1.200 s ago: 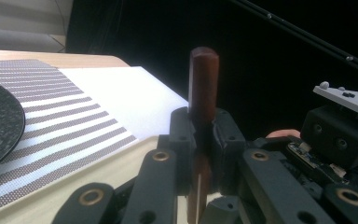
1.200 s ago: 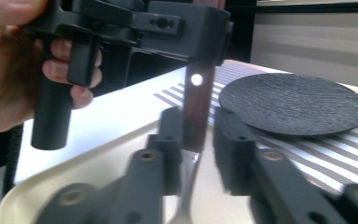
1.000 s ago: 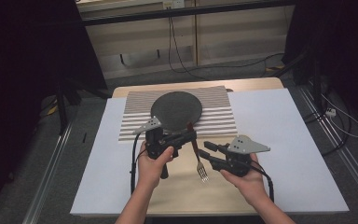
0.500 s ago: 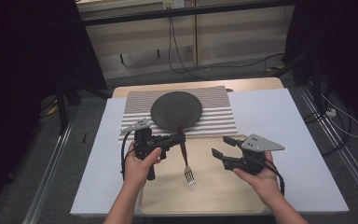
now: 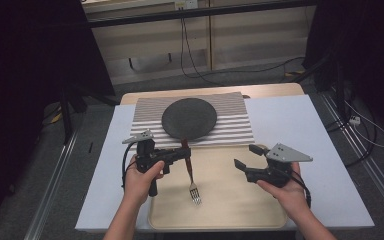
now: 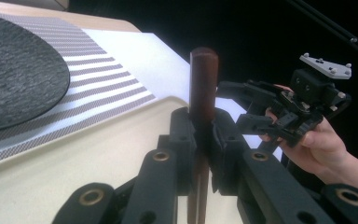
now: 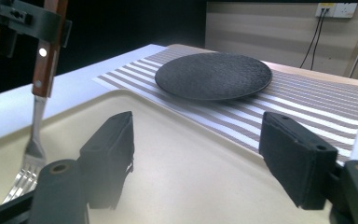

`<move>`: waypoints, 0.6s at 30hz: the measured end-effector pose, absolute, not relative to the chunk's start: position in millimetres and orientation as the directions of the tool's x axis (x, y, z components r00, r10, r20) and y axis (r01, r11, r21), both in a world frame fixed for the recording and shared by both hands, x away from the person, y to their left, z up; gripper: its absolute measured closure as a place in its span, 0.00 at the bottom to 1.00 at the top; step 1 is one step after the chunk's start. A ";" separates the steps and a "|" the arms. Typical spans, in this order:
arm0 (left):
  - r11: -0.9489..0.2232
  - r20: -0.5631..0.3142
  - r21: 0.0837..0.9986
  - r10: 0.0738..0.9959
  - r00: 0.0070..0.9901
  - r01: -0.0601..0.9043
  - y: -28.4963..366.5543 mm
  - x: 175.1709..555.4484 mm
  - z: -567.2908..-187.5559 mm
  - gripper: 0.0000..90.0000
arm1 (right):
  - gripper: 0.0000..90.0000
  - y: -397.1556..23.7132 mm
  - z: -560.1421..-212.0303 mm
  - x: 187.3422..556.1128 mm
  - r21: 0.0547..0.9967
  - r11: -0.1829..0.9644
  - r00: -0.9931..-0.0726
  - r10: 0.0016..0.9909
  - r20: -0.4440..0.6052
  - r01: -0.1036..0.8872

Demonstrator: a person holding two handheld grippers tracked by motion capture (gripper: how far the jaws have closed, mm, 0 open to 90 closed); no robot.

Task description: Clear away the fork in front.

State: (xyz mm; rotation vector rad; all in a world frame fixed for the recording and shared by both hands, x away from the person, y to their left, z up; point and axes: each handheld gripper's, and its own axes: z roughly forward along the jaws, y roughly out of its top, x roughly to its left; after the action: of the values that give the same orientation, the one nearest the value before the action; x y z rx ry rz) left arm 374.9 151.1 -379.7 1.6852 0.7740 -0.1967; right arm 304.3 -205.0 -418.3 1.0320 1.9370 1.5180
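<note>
A fork (image 5: 192,177) with a brown wooden handle (image 6: 203,79) hangs tines-down over the beige tray (image 5: 240,200). My left gripper (image 5: 184,152) is shut on the handle, and its pads clamp the wood from both sides (image 6: 203,119). In the right gripper view the fork (image 7: 36,121) hangs at the far left, its tines close above the tray (image 7: 177,140). My right gripper (image 5: 245,156) hovers over the tray's right part, a hand's width from the fork. Its jaws have just been opening and stand wide with nothing between them (image 7: 200,158).
A dark round plate (image 5: 189,118) lies on a striped placemat (image 5: 230,130) just beyond the tray. A white sheet (image 5: 300,125) covers the table under both. Black cables (image 5: 195,60) run over the floor behind the table, and metal rails flank it.
The hands have drawn apart. The left gripper carried the fork leftward. The right gripper moved right, away from the fork, and its jaws opened wider.
</note>
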 end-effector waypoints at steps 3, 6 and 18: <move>-0.076 -0.522 0.803 0.388 0.760 0.591 154.4 376.1 -380.3 0.90 | 0.26 -207.9 -419.6 303.8 0.955 0.109 -0.601 0.795 0.084 0.277; -0.096 -0.521 0.797 0.390 0.759 0.597 157.5 376.9 -382.0 0.90 | 0.26 -209.2 -419.9 303.1 0.954 0.109 -0.600 0.795 0.085 0.279; -0.109 -0.540 0.772 0.407 0.737 0.626 173.4 380.1 -390.0 0.90 | 0.22 -218.4 -421.2 298.8 0.951 0.116 -0.593 0.801 0.081 0.286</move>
State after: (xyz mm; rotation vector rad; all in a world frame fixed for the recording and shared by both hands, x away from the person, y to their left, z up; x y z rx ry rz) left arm 380.1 173.4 -390.0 1.7343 0.8212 -0.2268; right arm 298.8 -218.4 -421.2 1.0518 1.9421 1.4887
